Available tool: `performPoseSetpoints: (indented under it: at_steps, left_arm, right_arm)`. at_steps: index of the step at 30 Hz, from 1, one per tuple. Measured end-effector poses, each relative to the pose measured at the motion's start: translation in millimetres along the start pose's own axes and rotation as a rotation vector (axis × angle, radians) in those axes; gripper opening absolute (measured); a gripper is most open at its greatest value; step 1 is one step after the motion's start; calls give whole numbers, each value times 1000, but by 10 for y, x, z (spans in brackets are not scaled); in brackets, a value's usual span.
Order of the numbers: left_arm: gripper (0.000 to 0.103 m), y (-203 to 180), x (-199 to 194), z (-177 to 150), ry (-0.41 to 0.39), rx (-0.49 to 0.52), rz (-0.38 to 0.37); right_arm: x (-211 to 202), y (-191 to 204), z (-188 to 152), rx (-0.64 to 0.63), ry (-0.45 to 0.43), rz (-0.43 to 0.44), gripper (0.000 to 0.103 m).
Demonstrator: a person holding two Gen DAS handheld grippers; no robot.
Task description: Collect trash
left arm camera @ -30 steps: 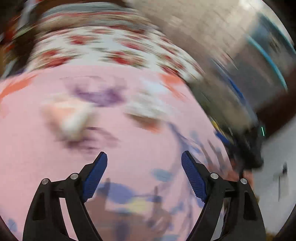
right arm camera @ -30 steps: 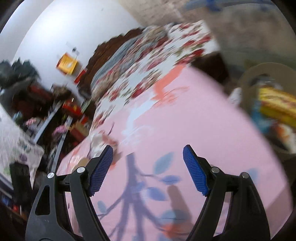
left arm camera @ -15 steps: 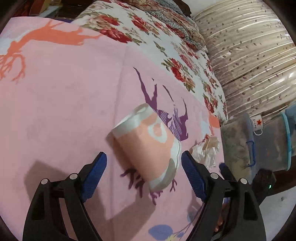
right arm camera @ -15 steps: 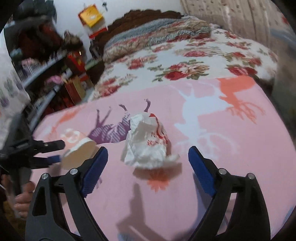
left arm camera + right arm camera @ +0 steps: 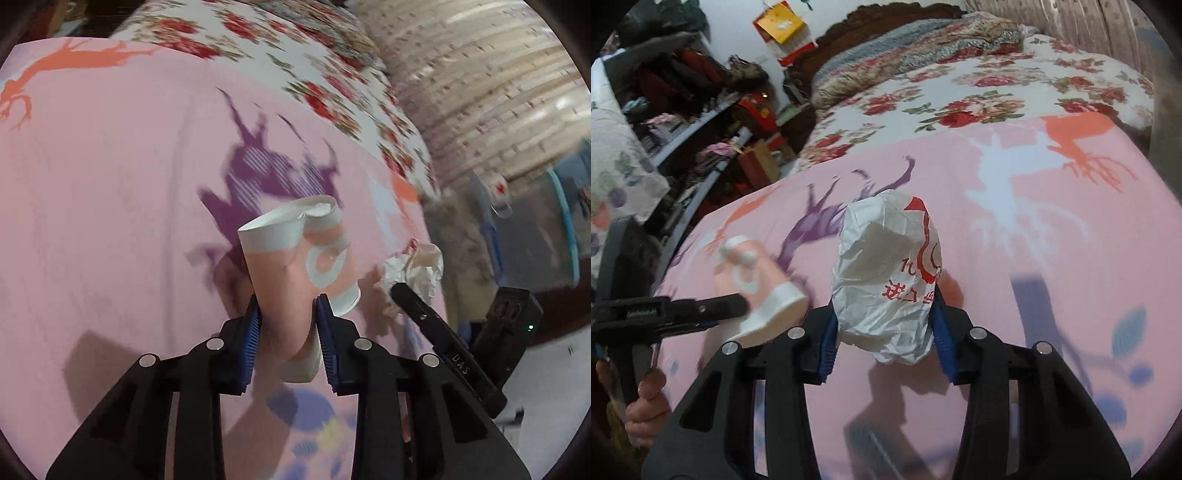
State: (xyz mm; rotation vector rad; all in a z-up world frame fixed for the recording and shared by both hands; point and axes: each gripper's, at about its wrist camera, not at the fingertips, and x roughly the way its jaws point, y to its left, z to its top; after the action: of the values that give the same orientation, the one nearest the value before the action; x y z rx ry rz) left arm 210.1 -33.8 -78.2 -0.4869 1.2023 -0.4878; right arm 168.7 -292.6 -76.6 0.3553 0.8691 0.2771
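Between the left gripper's [image 5: 287,325] closing fingers, on the pink sheet [image 5: 110,206], sits a paper cup [image 5: 295,254], its thin wall already buckled by the pads, so it looks light and crushable and best held low near the base. Between the right gripper's [image 5: 884,334] closing fingers sits a crumpled wrapper [image 5: 886,273], seemingly soft and springy, pinched across its middle. It carries red Chinese print I cannot read in full; "DAS" is visible on the right gripper's arm.

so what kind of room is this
Most likely a lived-in bedroom: a bed under a floral quilt with a carved dark headboard, a pink sheet spread over it, and cluttered shelves alongside.
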Motion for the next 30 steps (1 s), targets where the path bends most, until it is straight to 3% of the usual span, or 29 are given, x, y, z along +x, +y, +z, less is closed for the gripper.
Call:
performPoseSetpoints:
  at_steps: [5, 10, 16, 22, 30]
  left_arm:
    - [28, -321, 1, -408, 54, 87, -47]
    - [29, -642, 72, -706, 100, 167, -67]
    - [30, -900, 207, -915, 145, 231, -59]
    - [31, -938, 342, -1039, 155, 266, 22]
    - [31, -780, 388, -1030, 170, 226, 20]
  right_arm:
    - [-513, -80, -486, 3, -44, -10, 46]
    - [-946, -376, -893, 88, -98, -66, 46]
    - [-1310, -761, -1131, 189, -160, -125, 46]
    - [-1257, -968, -1182, 239, -147, -137, 46]
    - [-1172, -997, -1139, 253, -131, -128, 47]
